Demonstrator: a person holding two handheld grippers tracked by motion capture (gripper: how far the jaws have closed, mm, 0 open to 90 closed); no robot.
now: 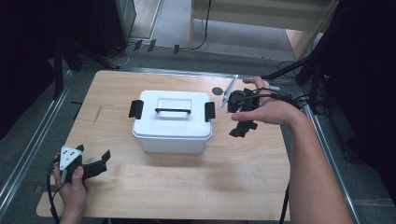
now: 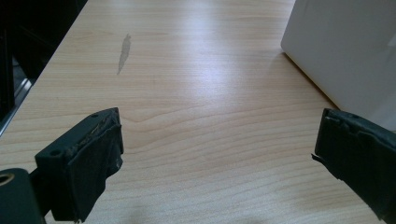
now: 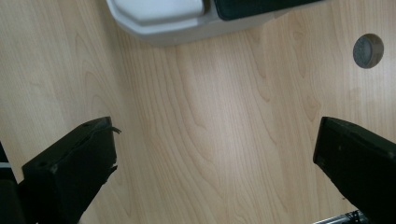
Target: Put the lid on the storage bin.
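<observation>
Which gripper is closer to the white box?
The right gripper. It hangs just beside the white box's right latch, jaws open. The left gripper rests near the table's front-left corner, farther from the box, jaws open too.

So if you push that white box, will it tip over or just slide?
Probably slide. The white box looks wide and low and sits flat on the smooth wooden table, so tipping seems unlikely. It looks like stiff plastic, so it should hold its shape. With both black clips down, the lid likely stays on.
</observation>
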